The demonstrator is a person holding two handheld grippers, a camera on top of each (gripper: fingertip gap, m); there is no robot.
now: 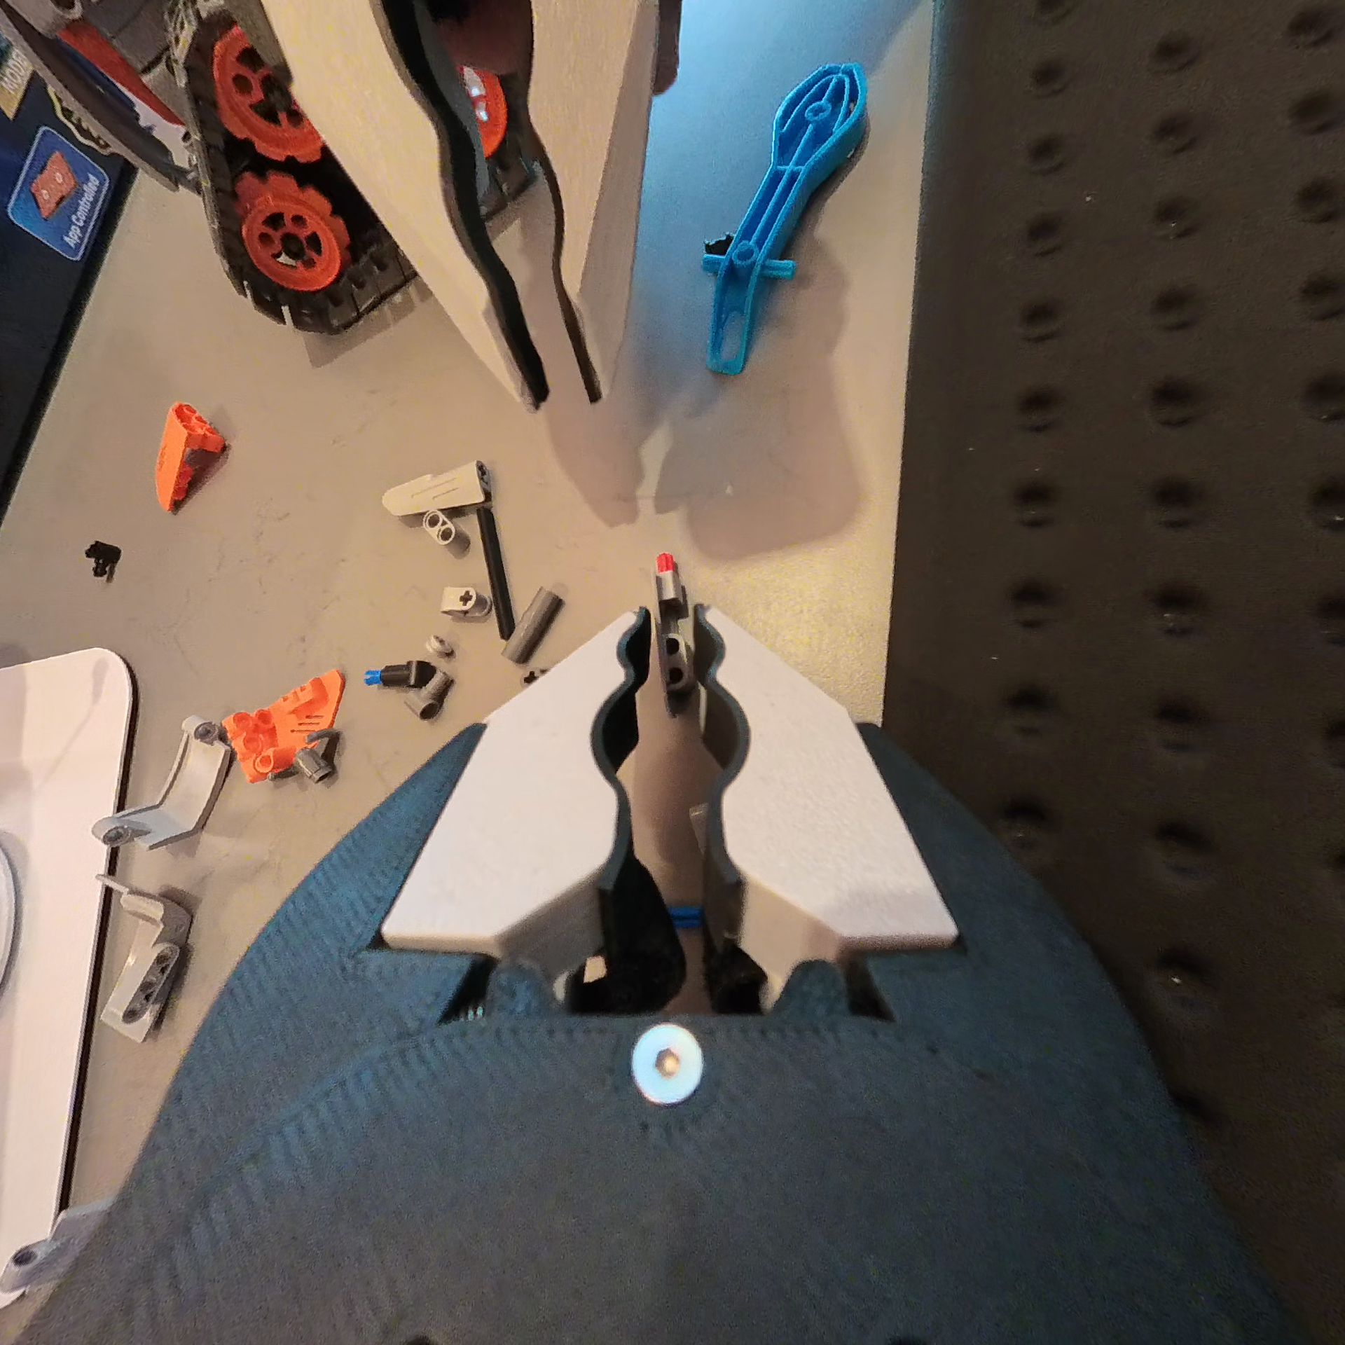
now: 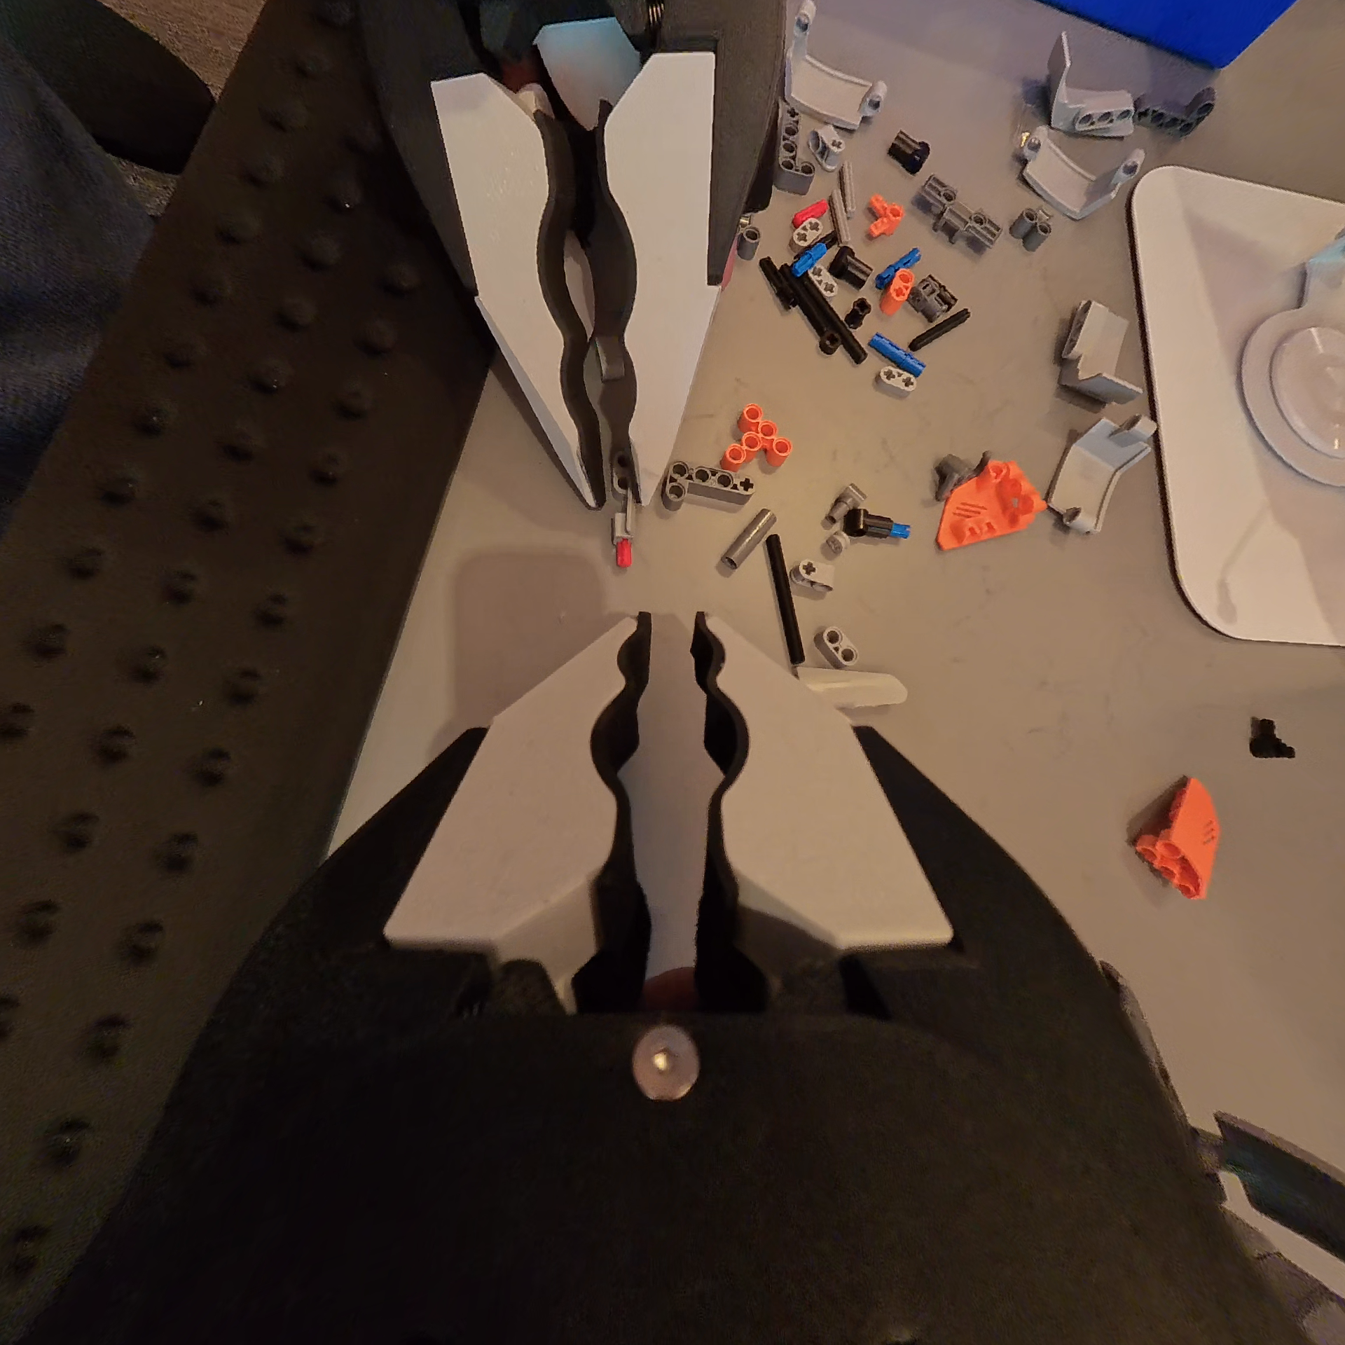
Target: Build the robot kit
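We see the small grey piece with a red tip [image 1: 671,633] clenched near the tips of the left gripper [image 1: 669,619], just above the worktop [image 1: 764,451]. The right gripper [image 2: 669,619] at 12 o'clock has its jaws slightly parted and holds nothing. We judge a steady hold matters; loose parts [image 1: 466,604] lie at 9 o'clock.

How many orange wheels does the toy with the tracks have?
3. Two orange wheels sit one above the other inside the tracked toy's black track. A third wheel peeks from behind the right gripper. More may be hidden.
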